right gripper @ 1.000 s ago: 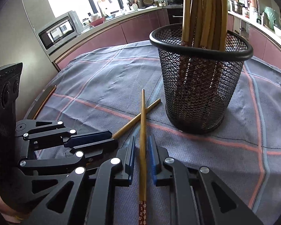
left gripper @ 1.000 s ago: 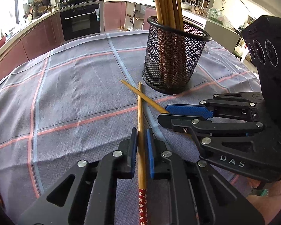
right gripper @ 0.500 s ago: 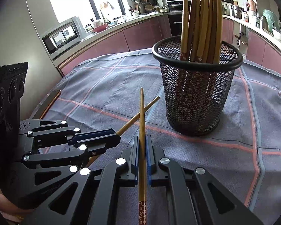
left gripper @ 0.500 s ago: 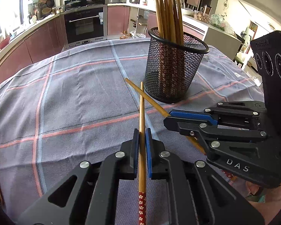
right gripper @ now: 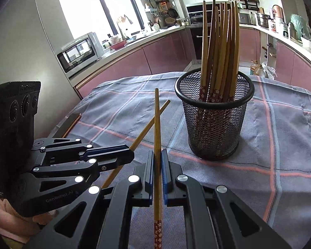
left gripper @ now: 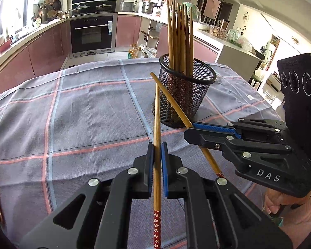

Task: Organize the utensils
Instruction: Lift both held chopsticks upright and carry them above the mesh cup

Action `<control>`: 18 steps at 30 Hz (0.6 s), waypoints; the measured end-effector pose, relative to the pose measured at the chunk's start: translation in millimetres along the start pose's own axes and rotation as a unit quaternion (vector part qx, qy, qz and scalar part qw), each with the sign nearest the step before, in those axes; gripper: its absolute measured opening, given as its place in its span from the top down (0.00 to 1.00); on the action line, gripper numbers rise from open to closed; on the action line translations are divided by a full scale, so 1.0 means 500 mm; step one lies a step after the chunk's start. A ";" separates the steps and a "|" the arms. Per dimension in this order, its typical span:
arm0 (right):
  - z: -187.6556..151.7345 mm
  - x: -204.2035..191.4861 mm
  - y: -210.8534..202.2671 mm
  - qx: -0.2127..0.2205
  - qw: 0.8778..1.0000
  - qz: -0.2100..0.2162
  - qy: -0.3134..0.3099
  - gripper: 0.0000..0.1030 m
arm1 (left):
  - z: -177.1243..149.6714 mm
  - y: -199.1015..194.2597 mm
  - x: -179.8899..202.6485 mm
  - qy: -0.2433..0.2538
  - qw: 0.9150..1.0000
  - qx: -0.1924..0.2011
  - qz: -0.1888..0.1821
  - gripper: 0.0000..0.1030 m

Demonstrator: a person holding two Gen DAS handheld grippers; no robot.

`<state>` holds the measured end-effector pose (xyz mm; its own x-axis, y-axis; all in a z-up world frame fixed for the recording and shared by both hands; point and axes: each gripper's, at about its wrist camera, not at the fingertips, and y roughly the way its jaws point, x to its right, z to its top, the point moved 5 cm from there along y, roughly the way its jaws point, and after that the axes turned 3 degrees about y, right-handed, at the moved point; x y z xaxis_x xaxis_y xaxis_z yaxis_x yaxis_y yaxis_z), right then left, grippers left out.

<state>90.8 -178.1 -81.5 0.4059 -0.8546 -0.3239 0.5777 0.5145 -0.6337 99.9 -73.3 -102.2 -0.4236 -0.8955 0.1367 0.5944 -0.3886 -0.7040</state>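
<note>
Left wrist view: the left gripper [left gripper: 157, 145] has its blue pads clamped tight on a bamboo chopstick [left gripper: 156, 124], jaws all but touching with only the stick between them. Its thin tip points to the far side, toward the black mesh holder [left gripper: 185, 101], while the red flowered end trails back to the near edge between the black fingers. Over on the right, the right gripper [left gripper: 191, 129] is pinched shut on a second chopstick [left gripper: 172, 101], and the two sticks cross in the air just in front of the holder's near wall; both look clear of the grey checked tablecloth [left gripper: 83, 114]. Below that gripper, at the near right, a bit of the person's hand [left gripper: 280, 207] shows.

Right wrist view, same story mirrored: its own chopstick [right gripper: 157, 134] runs straight up the middle, gripped hard between the pads, and the left gripper's stick [right gripper: 147, 127] slants across it from the left. The holder [right gripper: 214, 120] stands upright on the cloth, far and to the right of the tips, already packed with a bundle of chopsticks [right gripper: 219, 41] standing thin end up, leaning together against the rim
</note>
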 end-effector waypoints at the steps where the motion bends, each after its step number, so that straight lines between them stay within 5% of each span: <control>1: 0.001 -0.002 -0.001 0.002 1.000 0.001 0.000 0.94 | 0.001 -0.004 0.001 -0.001 1.000 0.002 -0.002 0.93; 18: 0.028 0.008 -0.047 0.036 0.999 0.006 0.010 0.94 | 0.024 -0.046 0.006 -0.012 0.999 0.032 -0.031 0.93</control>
<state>88.4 -192.6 -58.1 0.3993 -0.8493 -0.3453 0.6224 0.5277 -0.5781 92.9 -69.7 -77.3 -0.4452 -0.8740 0.1948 0.6106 -0.4554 -0.6479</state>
